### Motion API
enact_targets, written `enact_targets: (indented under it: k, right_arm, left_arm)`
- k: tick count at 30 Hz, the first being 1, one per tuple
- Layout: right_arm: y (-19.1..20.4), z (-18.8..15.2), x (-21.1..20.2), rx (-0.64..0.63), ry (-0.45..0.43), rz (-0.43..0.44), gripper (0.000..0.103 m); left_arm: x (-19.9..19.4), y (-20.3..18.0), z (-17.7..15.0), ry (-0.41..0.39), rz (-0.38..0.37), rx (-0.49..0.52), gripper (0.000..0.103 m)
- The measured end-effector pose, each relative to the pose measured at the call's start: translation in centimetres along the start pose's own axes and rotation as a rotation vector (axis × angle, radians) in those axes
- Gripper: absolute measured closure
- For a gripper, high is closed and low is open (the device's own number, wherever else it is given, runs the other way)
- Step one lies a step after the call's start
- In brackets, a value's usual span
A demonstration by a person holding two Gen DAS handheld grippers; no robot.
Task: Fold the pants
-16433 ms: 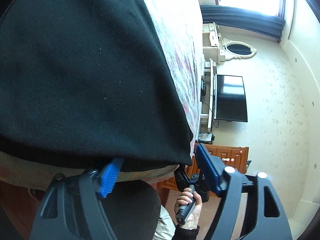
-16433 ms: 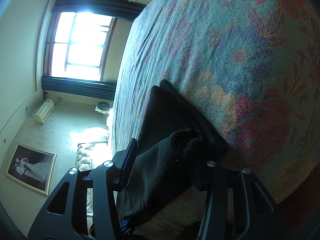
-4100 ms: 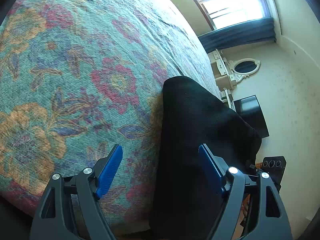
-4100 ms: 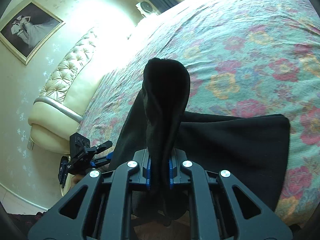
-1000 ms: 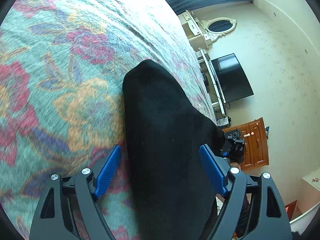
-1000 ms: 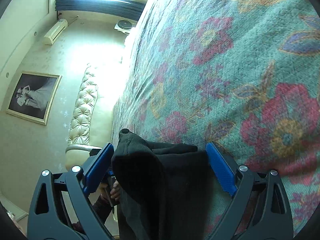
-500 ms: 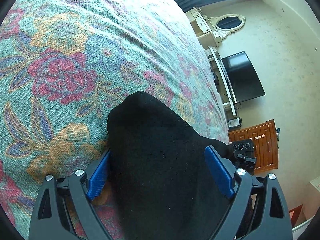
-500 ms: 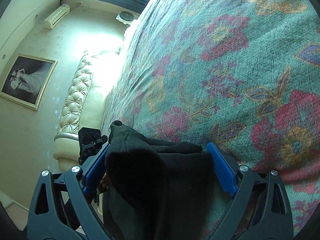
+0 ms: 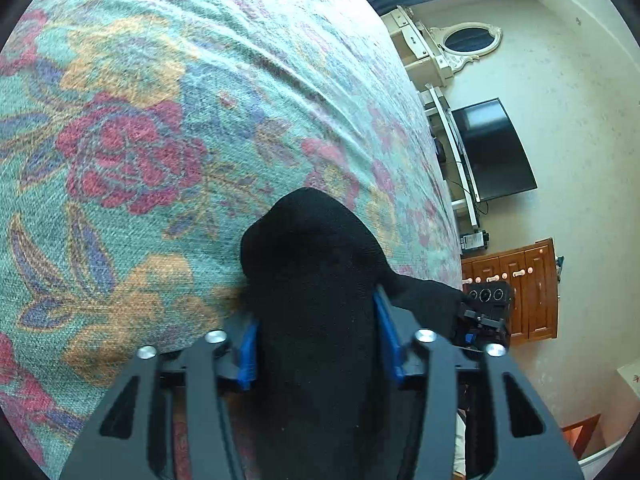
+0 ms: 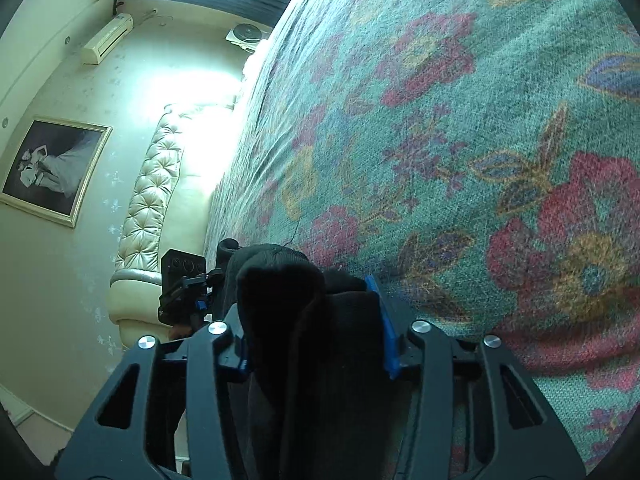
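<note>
**Two grippers closing on one pair of pants at the bed edge**

Left gripper (image 9: 316, 336): two blue pads (image 9: 248, 350), jaws partly closed and closing, with a thick fold of the black pants (image 9: 316, 280) between them; the cloth fills the gap and touches both pads. The fold bulges forward past the fingertips onto the bedspread (image 9: 160, 120). The gripper points obliquely downward across the bed.

Right gripper (image 10: 314, 332): two pads, the right one (image 10: 386, 336) plainly visible, the left largely hidden by cloth. Jaws partly closed and closing, with a bunched, layered part of the same pants (image 10: 296, 312) between them, pressed against the visible pad. It too tilts downward.

Each view shows the other gripper just beyond the cloth: the right one (image 9: 480, 316) near a wooden cabinet (image 9: 516, 280), the left one (image 10: 184, 288) before a tufted headboard (image 10: 148, 208).

Surroundings: one television (image 9: 496, 152), one oval mirror (image 9: 468, 40), one framed picture (image 10: 52, 168).
</note>
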State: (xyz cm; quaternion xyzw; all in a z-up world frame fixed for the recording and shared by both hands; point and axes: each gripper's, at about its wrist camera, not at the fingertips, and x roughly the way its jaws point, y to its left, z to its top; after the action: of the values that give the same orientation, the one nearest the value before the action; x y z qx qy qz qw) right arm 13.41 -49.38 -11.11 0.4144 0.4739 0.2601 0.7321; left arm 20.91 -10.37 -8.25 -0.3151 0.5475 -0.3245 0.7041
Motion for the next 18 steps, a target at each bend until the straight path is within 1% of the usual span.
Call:
enact_targets:
  k: [2, 3, 6, 10, 15, 18]
  right_arm:
    - [0.1, -0.4, -0.1, 0.01, -0.018, 0.022, 0.067]
    - [0.4, -0.5, -0.2, 0.003, -0.026, 0.018, 0.068]
    - [1.8, -0.7, -0.5, -0.033, -0.045, 0.007, 0.069]
    - [3.9, 0.0, -0.1, -0.07, -0.058, 0.002, 0.07]
    - [5.6, 2.2, 3.2, -0.084, -0.04, 0.026, 0.071]
    - [6.7, 4.2, 6.2, -0.084, -0.027, 0.048, 0.071]
  left_arm:
    - [-0.1, 0.7, -0.2, -0.012, -0.035, -0.027, 0.068]
    - [-0.2, 0.6, -0.4, -0.019, -0.035, -0.02, 0.071]
    - [-1.0, -0.6, -0.7, -0.049, -0.014, 0.039, 0.075]
    - [-2.7, -1.7, -0.8, -0.092, -0.025, 0.079, 0.078]
    - [-5.1, -1.3, 0.4, -0.14, -0.02, 0.081, 0.078]
    - [-6.5, -0.3, 2.0, -0.169, 0.009, 0.075, 0.078]
